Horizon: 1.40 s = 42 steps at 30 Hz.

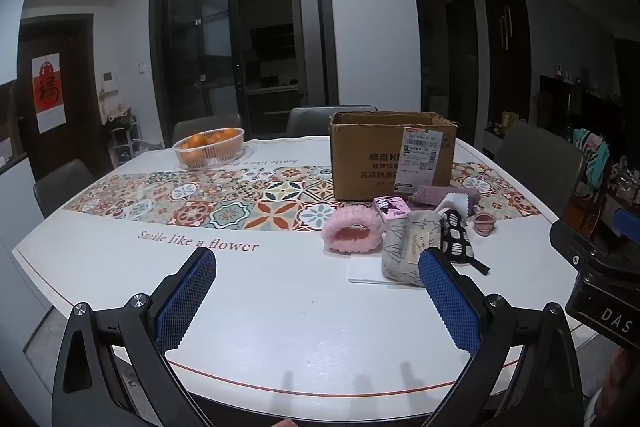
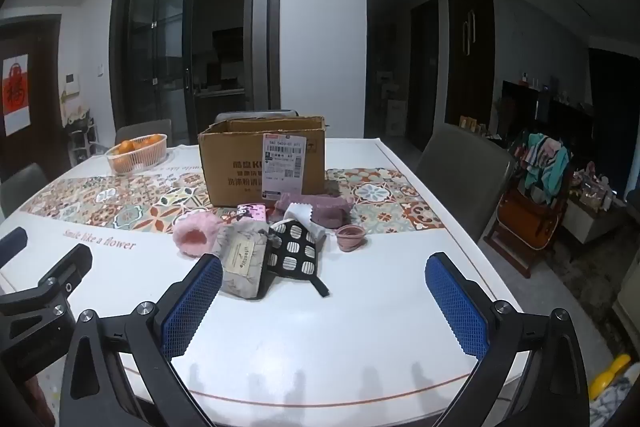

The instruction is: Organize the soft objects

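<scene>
A heap of soft things lies in front of an open cardboard box (image 1: 390, 155) (image 2: 260, 163). It holds a fluffy pink band (image 1: 352, 231) (image 2: 194, 233), a grey leaf-print pouch (image 1: 408, 247) (image 2: 244, 263), a black-and-white patterned pouch (image 1: 456, 239) (image 2: 296, 253), a mauve folded cloth (image 1: 444, 195) (image 2: 316, 207), a pink printed packet (image 1: 390, 207) (image 2: 251, 211) and a small pink ring (image 1: 485, 223) (image 2: 350, 237). My left gripper (image 1: 318, 265) is open over bare table, left of the heap. My right gripper (image 2: 324, 271) is open just short of the heap, nothing between its fingers.
A basket of oranges (image 1: 210, 147) (image 2: 136, 151) stands at the far left of the white table (image 1: 280, 307) (image 2: 380, 307) with its tiled runner. Grey chairs (image 2: 460, 167) ring the table. A flat white sheet (image 1: 362, 271) lies under the grey pouch.
</scene>
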### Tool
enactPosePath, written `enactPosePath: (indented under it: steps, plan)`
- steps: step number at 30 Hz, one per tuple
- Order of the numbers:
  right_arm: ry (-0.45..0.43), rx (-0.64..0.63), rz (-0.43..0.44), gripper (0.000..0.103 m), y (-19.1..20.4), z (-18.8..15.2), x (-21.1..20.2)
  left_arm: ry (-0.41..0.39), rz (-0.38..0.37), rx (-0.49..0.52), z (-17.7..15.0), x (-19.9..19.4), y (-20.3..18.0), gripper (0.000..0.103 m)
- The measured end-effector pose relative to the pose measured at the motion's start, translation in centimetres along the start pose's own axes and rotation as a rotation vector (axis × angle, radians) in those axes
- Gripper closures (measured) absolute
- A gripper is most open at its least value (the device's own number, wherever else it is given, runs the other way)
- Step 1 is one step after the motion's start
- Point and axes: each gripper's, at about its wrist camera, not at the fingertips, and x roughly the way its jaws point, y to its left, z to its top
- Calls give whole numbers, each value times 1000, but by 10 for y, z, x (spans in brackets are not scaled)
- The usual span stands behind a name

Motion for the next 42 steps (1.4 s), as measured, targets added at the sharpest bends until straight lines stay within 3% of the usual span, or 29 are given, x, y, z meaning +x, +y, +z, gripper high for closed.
enactPosePath:
  steps: [11,42]
  plan:
    - [-9,3,-4,0,0,0,-3,-30,-2,-21,-2,-9,-4,0]
    - [-19,19,-10,0,-3,0,-4,0,-17,-15,-3,-2,-1,0]
